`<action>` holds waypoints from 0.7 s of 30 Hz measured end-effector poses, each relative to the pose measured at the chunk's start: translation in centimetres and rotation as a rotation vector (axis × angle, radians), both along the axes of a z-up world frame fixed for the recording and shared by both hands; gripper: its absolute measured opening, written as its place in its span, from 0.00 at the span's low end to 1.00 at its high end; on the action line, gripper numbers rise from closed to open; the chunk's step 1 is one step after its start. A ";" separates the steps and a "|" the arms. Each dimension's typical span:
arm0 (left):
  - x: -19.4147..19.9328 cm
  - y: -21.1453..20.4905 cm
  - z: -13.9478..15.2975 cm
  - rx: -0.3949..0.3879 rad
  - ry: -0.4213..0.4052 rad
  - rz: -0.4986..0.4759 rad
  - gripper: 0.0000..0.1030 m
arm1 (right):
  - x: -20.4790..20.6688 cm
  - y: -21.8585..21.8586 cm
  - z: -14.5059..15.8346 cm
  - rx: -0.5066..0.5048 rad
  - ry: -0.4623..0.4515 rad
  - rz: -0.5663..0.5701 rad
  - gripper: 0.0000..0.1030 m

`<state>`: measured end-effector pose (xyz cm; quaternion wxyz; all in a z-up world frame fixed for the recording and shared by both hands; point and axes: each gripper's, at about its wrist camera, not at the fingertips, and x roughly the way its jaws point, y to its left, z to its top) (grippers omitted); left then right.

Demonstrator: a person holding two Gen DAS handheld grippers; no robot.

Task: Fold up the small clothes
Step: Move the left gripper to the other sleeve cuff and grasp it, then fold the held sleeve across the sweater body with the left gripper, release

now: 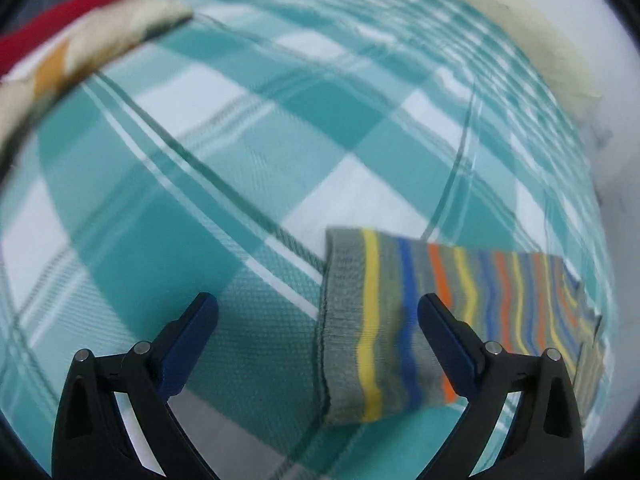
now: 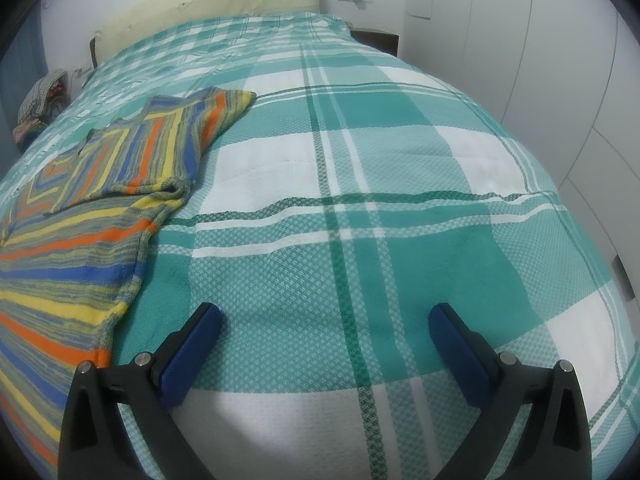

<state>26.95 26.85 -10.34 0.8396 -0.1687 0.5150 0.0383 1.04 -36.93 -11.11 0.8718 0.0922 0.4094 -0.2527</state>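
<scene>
In the left wrist view, which is smeared by motion blur, the left gripper (image 1: pixel 318 308) is seen angled steeply down at the teal and white checked bedspread (image 1: pixel 168 208), its two dark blue pads (image 1: pixel 192 344) set wide apart with nothing pinched between them. A striped sweater (image 1: pixel 404 320), grey with yellow, blue and orange bands, lies flat on the bedspread; its ribbed edge falls between the fingers and the rest runs off to the right, passing under the right-hand finger, though contact with the pads cannot be told. At the upper left of that view a red cloth (image 1: pixel 52 16) and a cream cloth (image 1: pixel 100 44) are seen at the edge of the bed. In the right wrist view the same sweater (image 2: pixel 84 216) is spread at the left side of the bed, one part folded over on top of it and lying towards the cream headboard (image 2: pixel 208 4). Further right, the right gripper (image 2: pixel 325 316) is pointed downwards over bare bedspread (image 2: pixel 360 168), well apart from the sweater, its jaws spread fully and holding nothing. White wardrobe doors (image 2: pixel 560 60) are seen along the far right.
</scene>
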 end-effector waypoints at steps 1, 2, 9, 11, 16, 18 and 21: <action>0.2 -0.8 0.0 0.032 -0.011 -0.031 0.95 | 0.1 0.0 0.0 -0.003 0.002 0.000 1.00; 0.1 -1.4 0.2 0.047 -0.029 -0.060 0.87 | 0.1 0.1 0.0 -0.007 0.005 -0.001 1.00; 0.5 -4.5 2.4 0.035 -0.048 -0.107 0.04 | 0.2 0.1 -0.1 -0.011 0.004 0.000 1.00; -0.4 -7.9 6.3 0.077 -0.135 -0.177 0.03 | 0.3 0.1 -0.1 -0.011 0.005 0.000 1.00; -1.9 -19.4 13.1 0.161 -0.257 -0.430 0.04 | 0.3 0.1 -0.1 -0.015 0.009 -0.001 1.00; -2.4 -24.8 14.1 0.156 -0.282 -0.535 0.04 | 0.3 0.1 -0.1 -0.015 0.009 -0.001 1.00; -3.5 -33.8 12.8 0.127 -0.281 -0.683 0.04 | 0.3 0.1 -0.1 -0.015 0.008 0.000 1.00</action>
